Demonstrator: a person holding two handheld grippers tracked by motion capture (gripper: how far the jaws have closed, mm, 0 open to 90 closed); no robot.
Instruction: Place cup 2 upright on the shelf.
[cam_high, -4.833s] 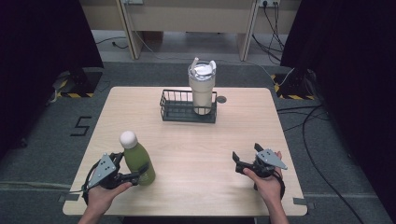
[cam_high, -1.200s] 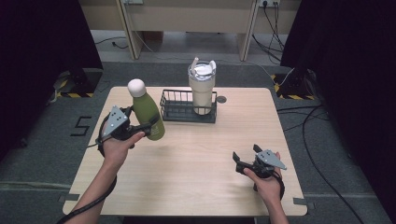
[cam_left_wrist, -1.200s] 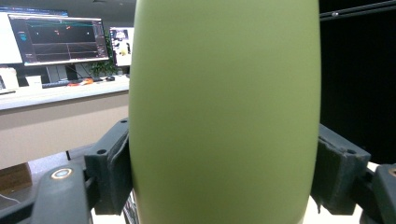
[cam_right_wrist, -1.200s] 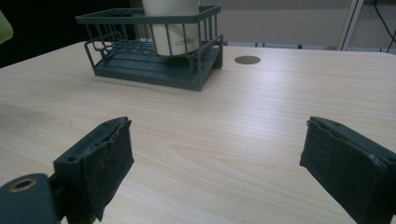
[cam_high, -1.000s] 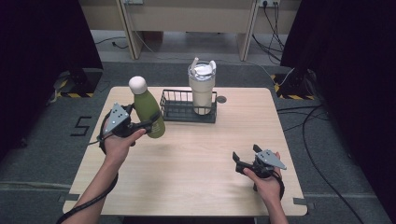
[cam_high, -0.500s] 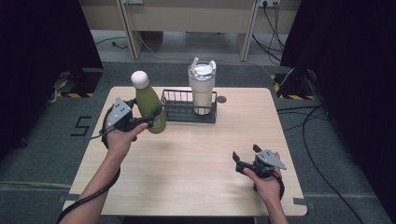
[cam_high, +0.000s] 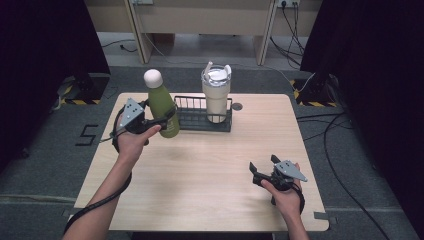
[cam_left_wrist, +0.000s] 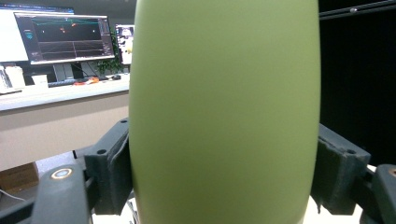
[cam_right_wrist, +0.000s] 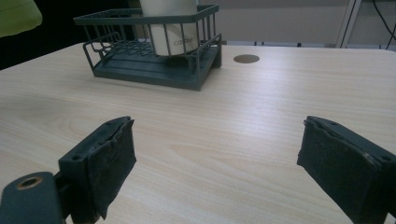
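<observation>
A green bottle (cam_high: 162, 112) with a white cap hangs tilted above the table's far left, just left of the dark wire basket (cam_high: 200, 123). My left gripper (cam_high: 165, 119) is shut on its body; in the left gripper view the bottle (cam_left_wrist: 224, 112) sits between both pads (cam_left_wrist: 116, 172). A cream tumbler (cam_high: 216, 95) with a lid stands in the basket's right half. Near the front right, my right gripper (cam_high: 257, 175) rests low over the table, open. Its jaws have just been closing, with nothing between them (cam_right_wrist: 217, 163). In its view are the basket (cam_right_wrist: 154, 70), the tumbler (cam_right_wrist: 168, 28) and the bottle's base (cam_right_wrist: 16, 16).
The wooden table (cam_high: 210, 165) has a round cable hole (cam_high: 237, 106) right of the basket. Bare wood lies between basket and right gripper. Black curtains stand on both sides and cables run on the floor at right. Monitors (cam_left_wrist: 60, 37) stand on a desk behind.
The left gripper has carried the bottle up and to the right, closer to the basket's left end. The right hand has stayed in place.
</observation>
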